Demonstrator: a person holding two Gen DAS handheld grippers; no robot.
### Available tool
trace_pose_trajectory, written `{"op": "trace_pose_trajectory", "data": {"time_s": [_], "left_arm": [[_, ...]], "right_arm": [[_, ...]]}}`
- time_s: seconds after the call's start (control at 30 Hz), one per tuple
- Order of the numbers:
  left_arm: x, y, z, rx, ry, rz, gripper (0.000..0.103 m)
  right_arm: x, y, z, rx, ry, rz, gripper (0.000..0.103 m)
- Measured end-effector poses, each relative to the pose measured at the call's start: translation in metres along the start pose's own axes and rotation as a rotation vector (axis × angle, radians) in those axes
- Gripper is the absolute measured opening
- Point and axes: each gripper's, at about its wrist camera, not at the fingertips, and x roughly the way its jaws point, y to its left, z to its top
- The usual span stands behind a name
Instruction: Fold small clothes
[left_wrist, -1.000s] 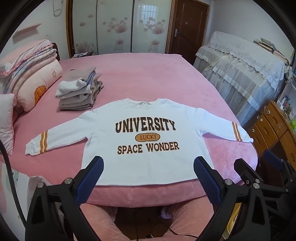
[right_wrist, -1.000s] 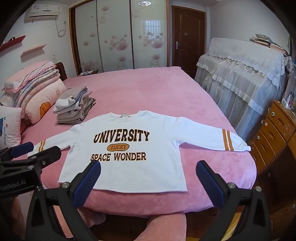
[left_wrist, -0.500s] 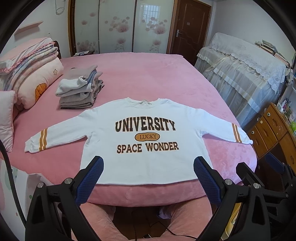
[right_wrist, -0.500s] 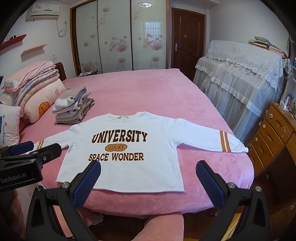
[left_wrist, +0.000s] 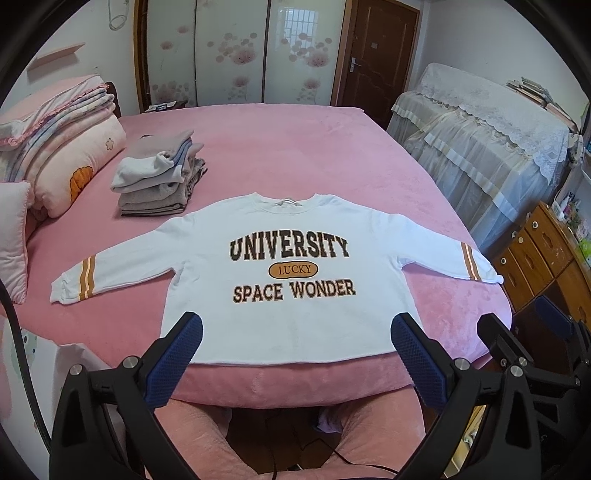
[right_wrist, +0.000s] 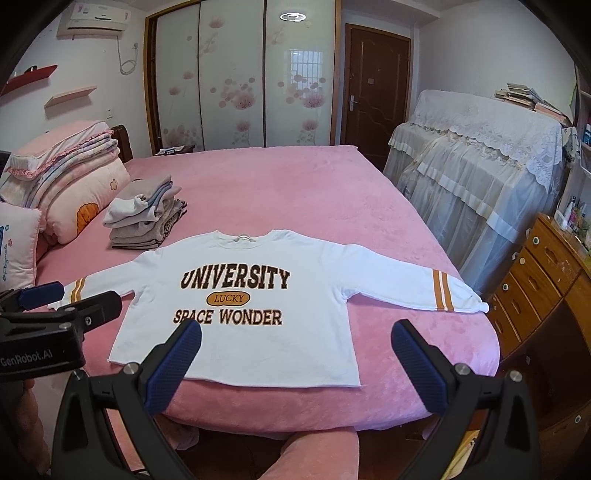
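On the bed (left_wrist: 295, 147), your sweatshirt (left_wrist: 288, 295) lies flat, unfolded; a folded pile (left_wrist: 159, 181) waits; both claws (left_wrist: 293, 354) (right_wrist: 295, 358) released, empty.

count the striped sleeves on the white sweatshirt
2: the left sleeve stretched toward the pillows, and the right sleeve reaching the bed edge by the wooden drawers.

White printed sweatshirt (left_wrist: 291, 280) flat, face-up, sleeves spread, on pink bed (left_wrist: 295, 155)
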Motion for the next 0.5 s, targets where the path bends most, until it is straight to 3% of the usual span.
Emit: {"op": "trace_pose_trajectory", "data": {"time_s": [0.5], "left_arm": [[-0.0022,0.0024,0.0020,-0.004,-0.018,0.020,0.101]], "right_arm": [[-0.0025,-0.0020,0.0034,0.016,-0.018,0.009,0.103]]}}
